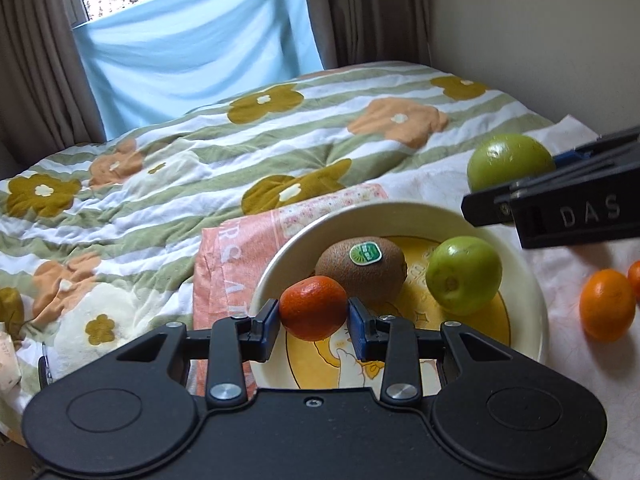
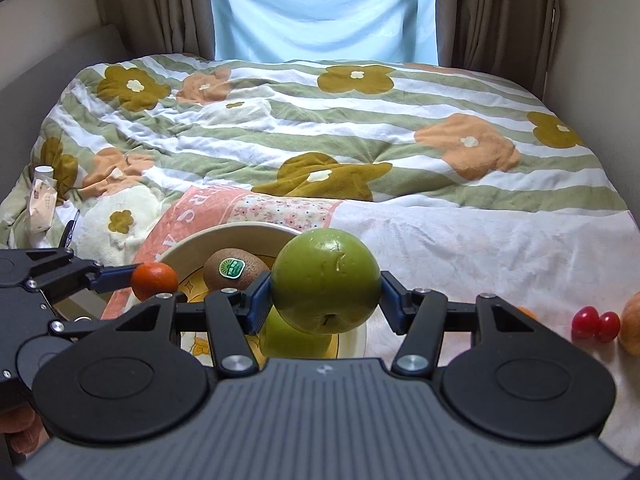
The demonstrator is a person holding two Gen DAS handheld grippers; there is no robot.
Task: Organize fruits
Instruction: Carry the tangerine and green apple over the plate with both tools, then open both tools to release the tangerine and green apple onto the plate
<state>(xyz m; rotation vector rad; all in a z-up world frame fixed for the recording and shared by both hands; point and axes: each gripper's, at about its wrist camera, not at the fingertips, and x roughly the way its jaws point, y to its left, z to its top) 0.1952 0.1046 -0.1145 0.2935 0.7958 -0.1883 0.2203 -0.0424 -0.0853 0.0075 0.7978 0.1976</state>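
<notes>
A cream bowl [image 1: 516, 276] with a yellow cartoon bottom sits on a cloth on the bed. It holds a kiwi [image 1: 360, 270] with a green sticker and a green apple [image 1: 464, 276]. My left gripper [image 1: 313, 322] is shut on a small orange mandarin [image 1: 313, 307] just above the bowl's near rim. My right gripper [image 2: 325, 302] is shut on a second green apple [image 2: 326, 280], held above the bowl's right side [image 2: 356, 340]. The left gripper and its mandarin [image 2: 154, 280] also show in the right wrist view, as does the kiwi [image 2: 234, 270].
Two mandarins [image 1: 606, 304] lie on the white cloth right of the bowl. Two cherry tomatoes [image 2: 596, 324] and an orange-pink fruit [image 2: 632, 326] lie at far right. A pink towel [image 1: 232, 256] lies under the bowl. The floral quilt [image 2: 320, 128] covers the bed; walls flank both sides.
</notes>
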